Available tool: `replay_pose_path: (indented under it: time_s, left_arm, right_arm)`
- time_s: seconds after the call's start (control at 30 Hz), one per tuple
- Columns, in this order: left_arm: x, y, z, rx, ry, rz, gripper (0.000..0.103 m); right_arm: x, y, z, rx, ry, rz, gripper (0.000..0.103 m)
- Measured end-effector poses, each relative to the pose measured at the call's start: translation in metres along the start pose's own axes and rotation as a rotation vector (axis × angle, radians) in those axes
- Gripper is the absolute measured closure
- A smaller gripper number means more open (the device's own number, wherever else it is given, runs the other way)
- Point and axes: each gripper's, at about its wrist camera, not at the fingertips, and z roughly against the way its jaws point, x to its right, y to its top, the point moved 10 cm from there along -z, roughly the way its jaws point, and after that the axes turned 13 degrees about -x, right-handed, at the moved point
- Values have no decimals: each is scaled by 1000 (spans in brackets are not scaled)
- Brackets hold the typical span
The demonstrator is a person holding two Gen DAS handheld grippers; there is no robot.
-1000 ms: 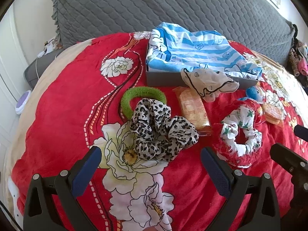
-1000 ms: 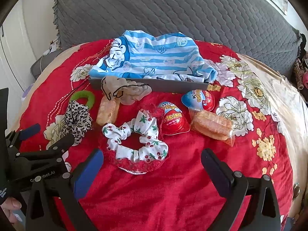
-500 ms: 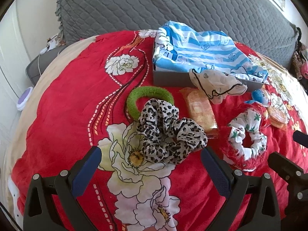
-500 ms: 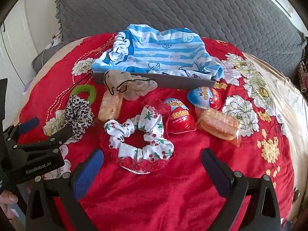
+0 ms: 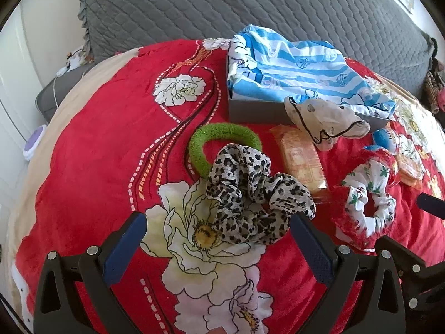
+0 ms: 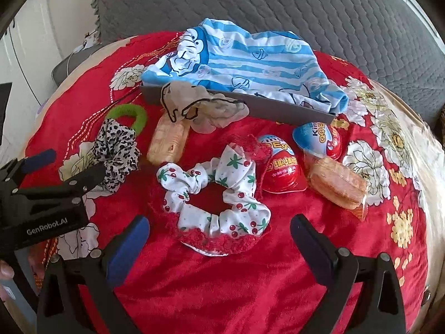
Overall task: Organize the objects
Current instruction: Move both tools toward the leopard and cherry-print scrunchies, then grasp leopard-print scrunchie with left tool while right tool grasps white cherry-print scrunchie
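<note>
Nothing is looking sorted yet: you are holding the left gripper (image 5: 217, 245) spread around the leopard scrunchie (image 5: 250, 197) and the right gripper (image 6: 219, 239) spread before the cherry scrunchie (image 6: 217, 192), both lying loose on the bed (image 6: 250, 292).

The grey box (image 5: 256, 110) shows only its near wall; the striped blue cloth (image 5: 300, 66) hides its inside. In the left wrist view the cherry scrunchie (image 5: 370, 194) covers most of a red egg (image 5: 388, 157), and the far-right snack packet (image 5: 408, 167) is too squeezed to read. The green ring (image 6: 130, 114) lies partly under the leopard scrunchie (image 6: 115, 150).
</note>
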Motion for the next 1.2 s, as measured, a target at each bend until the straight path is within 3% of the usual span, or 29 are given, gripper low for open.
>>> replay_pose_path:
  time_s: [0.27,0.57,0.97,1.2]
  left_arm:
    - [4,4,-6,-10,-15,-10,0]
    - [18,1,-6,-25,-84,-28,0]
    - [26,4,-25,-55,-79,-63,0]
    - [26,5,-35,-65,-117,-36,0]
  right_arm:
    - [-7,2,-8,-9,-24,43,1]
    - [-6,6,-20,-22,-44,60,1]
    - [-11,9,-34,-30,-64,102,1]
    - [-13,8,-49,-63,-61,111,11]
